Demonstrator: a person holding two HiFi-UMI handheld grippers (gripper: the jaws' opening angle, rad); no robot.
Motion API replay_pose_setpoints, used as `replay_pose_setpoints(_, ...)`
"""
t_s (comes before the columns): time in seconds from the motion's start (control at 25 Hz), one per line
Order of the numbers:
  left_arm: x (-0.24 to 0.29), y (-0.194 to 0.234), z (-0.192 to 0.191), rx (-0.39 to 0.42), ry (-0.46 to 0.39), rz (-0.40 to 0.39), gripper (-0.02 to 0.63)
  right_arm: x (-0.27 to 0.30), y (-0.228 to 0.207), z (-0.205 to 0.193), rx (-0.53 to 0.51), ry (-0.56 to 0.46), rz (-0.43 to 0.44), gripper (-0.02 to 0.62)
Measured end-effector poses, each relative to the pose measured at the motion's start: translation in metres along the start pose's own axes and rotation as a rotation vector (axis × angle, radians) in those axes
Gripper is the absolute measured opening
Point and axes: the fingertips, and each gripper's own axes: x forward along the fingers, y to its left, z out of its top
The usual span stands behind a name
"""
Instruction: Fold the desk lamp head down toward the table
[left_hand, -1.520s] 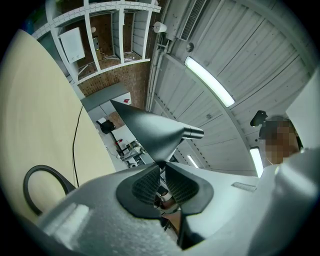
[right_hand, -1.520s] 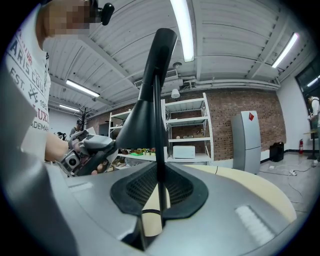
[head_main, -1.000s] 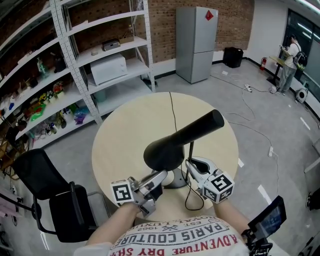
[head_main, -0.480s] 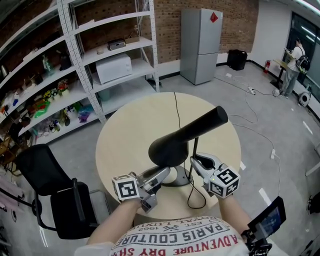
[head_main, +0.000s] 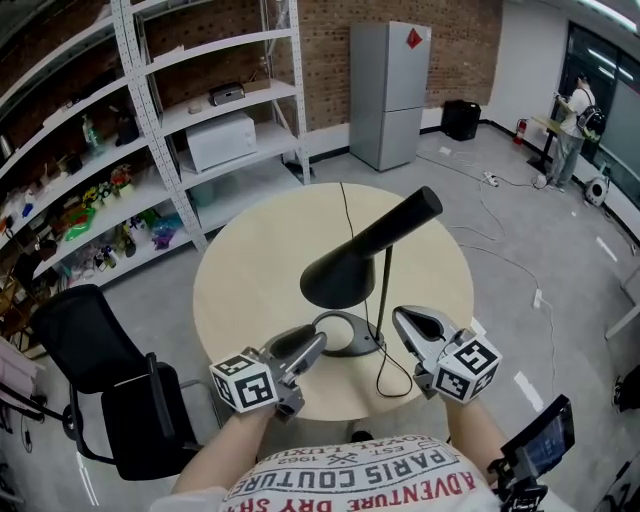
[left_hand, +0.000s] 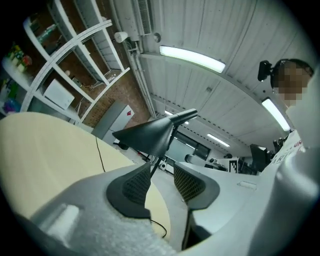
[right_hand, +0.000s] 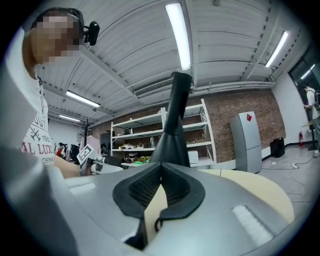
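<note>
The desk lamp (head_main: 345, 275) stands on the round tabletop (head_main: 250, 270). Its ring-shaped base (head_main: 348, 338) sits close to the near edge, and its thin stem (head_main: 384, 285) is upright. The black cone head slants, with the wide mouth low and facing the near edge and the narrow end raised toward the far edge. A black cord (head_main: 343, 215) runs across to the far edge.

The left hand-held gripper (head_main: 303, 347) is at the near edge, just beside the base. Its jaws are opening and nothing is between the pads (left_hand: 135, 182).

The right hand-held gripper (head_main: 408, 320) hangs near the near-right edge, apart from the stem. It is clenched on nothing, its pads (right_hand: 150, 187) meeting.
</note>
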Motion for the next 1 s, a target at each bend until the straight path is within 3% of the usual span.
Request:
replay_pose_setpoints(0.08, -0.009, -0.020, -0.001, 0.082, 0.018, -0.001, 0.126, -0.010, 0.027, -0.002, 0.002, 0.003, 0.038, 0.002)
replay_pose_setpoints(0.2, -0.026, -0.046, -0.005, 0.224, 0.052, 0.036, 0.002, -0.022, 0.073, -0.010, -0.001, 0.023, 0.117, 0.002)
replay_pose_setpoints(0.28, -0.036, -0.064, -0.012, 0.276, 0.067, 0.028, 0.000, -0.031, 0.098, -0.017, 0.015, 0.029, 0.151, 0.002)
replay_pose_setpoints(0.52, -0.058, -0.112, -0.030, 0.327, 0.118, -0.027, 0.000, -0.055, 0.138, -0.031, 0.050, 0.066, 0.184, 0.002)
replay_pose_setpoints(0.72, -0.075, -0.140, -0.029, 0.388, 0.132, -0.024, 0.000, -0.062, 0.170, -0.020, 0.015, 0.068, 0.244, 0.002)
replay_pose_setpoints(1.0, -0.080, -0.179, -0.040, 0.394, 0.131, -0.005, 0.000, -0.093, 0.184, -0.013, 0.006, 0.077, 0.275, 0.002)
